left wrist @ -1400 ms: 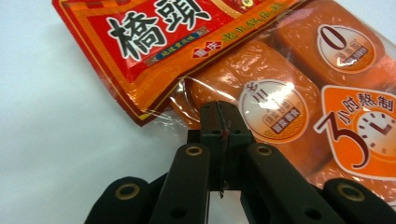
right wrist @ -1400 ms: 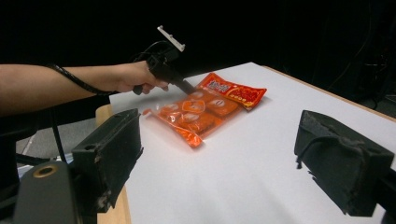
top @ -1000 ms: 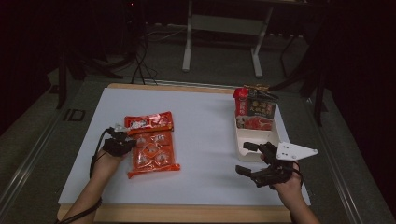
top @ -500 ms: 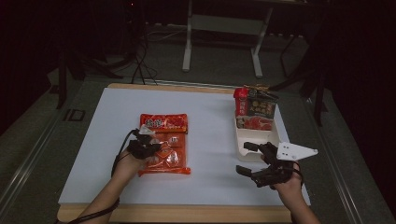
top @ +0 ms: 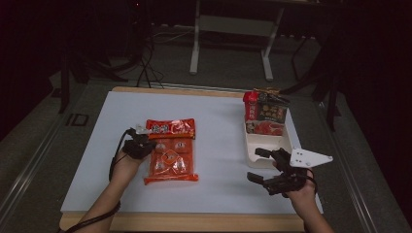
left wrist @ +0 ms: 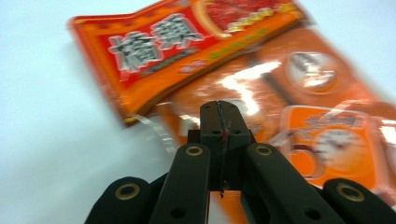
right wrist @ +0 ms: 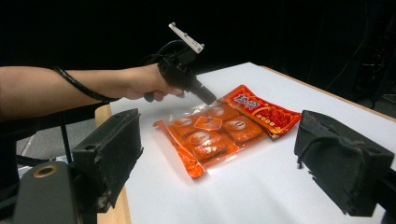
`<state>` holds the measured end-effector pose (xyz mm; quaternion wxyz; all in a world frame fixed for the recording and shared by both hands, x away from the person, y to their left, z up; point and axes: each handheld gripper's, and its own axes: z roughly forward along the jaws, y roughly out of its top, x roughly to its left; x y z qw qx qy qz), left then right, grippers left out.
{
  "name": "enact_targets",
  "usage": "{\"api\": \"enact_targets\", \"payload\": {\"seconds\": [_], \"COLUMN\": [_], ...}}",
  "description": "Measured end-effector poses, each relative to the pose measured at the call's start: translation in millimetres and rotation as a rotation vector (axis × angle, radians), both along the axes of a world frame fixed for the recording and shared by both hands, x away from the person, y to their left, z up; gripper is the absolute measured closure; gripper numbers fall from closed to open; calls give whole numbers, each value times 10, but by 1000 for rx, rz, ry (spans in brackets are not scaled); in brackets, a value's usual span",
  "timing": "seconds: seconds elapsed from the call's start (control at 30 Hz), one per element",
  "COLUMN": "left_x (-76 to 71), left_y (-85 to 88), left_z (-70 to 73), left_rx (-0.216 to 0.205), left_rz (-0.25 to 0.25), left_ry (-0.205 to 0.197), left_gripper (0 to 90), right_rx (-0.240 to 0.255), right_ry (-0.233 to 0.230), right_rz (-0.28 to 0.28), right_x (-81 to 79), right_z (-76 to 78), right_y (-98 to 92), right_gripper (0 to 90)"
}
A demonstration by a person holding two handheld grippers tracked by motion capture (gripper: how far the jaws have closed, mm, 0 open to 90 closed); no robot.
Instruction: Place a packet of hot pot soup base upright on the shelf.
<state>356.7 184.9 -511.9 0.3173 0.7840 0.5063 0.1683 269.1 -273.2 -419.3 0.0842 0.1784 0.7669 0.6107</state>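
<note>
Snack pack (top: 171,151) lies mid-table, long axis running away from the person. Left gripper (top: 141,143) pinches its left edge with jaws fully closed; right gripper (top: 265,167) waits wide open, empty, well right of the pack.

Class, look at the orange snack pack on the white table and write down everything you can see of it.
The snack pack is a clear, glossy plastic bag with a red and orange printed header and small orange packets inside. It lies flat on the white table, left of centre, header away from the person. The left gripper, jaws shut, meets its upper left edge; whether it pinches the film is unclear.
</note>
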Motion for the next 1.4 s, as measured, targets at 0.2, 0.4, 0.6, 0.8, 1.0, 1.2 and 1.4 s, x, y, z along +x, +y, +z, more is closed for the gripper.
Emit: {"api": "enact_targets", "payload": {"seconds": [0.2,0.4,0.6,0.8,1.0,1.2,1.4], "left_x": [39,42,34,1,-20,-49,-201], "left_y": [-15,-73,-237,-496,-654,-749,-650], "left_z": [-112,-119,-126,-116,-107,-105,-94], "left_rx": [18,24,36,56,68,50,44], "left_rz": [10,0,-25,-83,-135,-182,-177], "left_ry": [39,50,39,38,40,51,48], "left_gripper": [900,900,900,900,900,900,900], "right_rx": [4,0,-2,2,1,1,2], "right_ry": [0,0,-1,-1,-3,3,2], "right_rz": [-3,-1,2,3,5,3,3], "right_x": [3,5,-2,-2,-5,-2,3], "right_z": [4,-6,0,3,2,2,1], "right_y": [-10,-5,7,3,4,-4,-6], "right_gripper": [144,143,143,143,144,144,144]}}
